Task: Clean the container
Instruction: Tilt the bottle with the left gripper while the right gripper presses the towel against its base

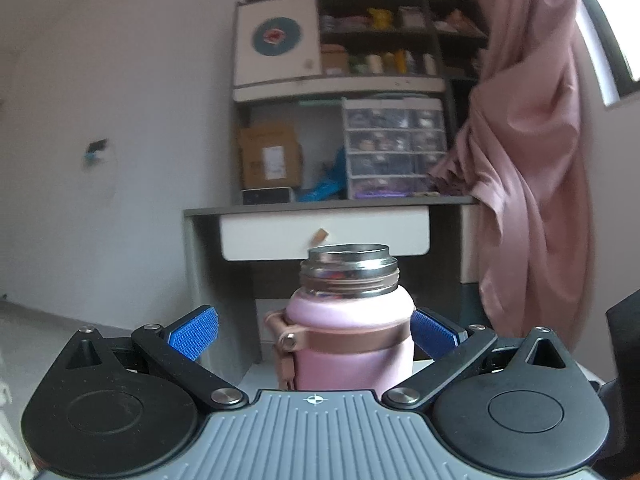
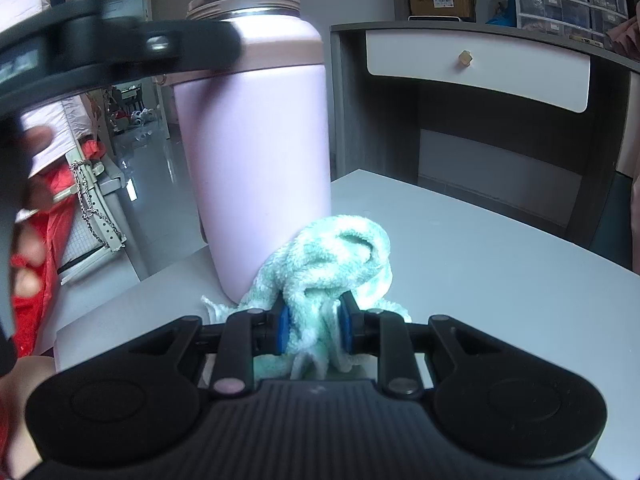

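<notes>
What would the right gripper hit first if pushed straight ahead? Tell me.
Most likely the pink bottle: it stands just beyond the green cloth clamped in the right gripper, slightly left of centre.

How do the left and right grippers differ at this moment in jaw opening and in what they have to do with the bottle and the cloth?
The left gripper has its jaws spread wide around the pink bottle, while the right gripper has its jaws closed on the green cloth. The left gripper sits high, near the bottle's shoulder; the right gripper is low, by the bottle's base over the table. Both have blue pads and black linkages.
</notes>
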Demonstrator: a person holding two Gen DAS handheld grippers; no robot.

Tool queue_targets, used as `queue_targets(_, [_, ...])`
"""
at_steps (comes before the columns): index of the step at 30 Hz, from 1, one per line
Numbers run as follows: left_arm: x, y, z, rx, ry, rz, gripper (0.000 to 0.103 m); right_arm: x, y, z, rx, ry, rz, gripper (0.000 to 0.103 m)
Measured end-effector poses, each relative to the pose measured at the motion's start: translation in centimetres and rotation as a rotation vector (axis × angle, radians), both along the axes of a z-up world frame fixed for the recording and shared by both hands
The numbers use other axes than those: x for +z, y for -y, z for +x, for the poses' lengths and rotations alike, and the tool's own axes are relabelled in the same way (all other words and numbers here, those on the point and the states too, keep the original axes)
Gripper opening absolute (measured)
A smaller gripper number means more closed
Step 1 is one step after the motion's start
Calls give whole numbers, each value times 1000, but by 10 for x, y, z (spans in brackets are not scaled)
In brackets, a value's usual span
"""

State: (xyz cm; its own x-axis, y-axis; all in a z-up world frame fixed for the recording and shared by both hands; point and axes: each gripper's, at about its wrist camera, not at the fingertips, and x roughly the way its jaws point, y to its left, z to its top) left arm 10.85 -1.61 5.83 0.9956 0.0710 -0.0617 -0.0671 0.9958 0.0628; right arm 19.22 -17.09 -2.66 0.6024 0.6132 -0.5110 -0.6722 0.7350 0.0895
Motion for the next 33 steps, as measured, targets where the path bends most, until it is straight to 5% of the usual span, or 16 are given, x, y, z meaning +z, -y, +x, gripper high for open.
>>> queue_targets(7, [8, 14, -20, 33, 32, -92, 103, 0, 3, 0, 2, 2, -1, 24])
queue_targets(33, [3, 54, 40, 193, -3, -60, 103, 0, 18, -3, 22, 1, -2, 24])
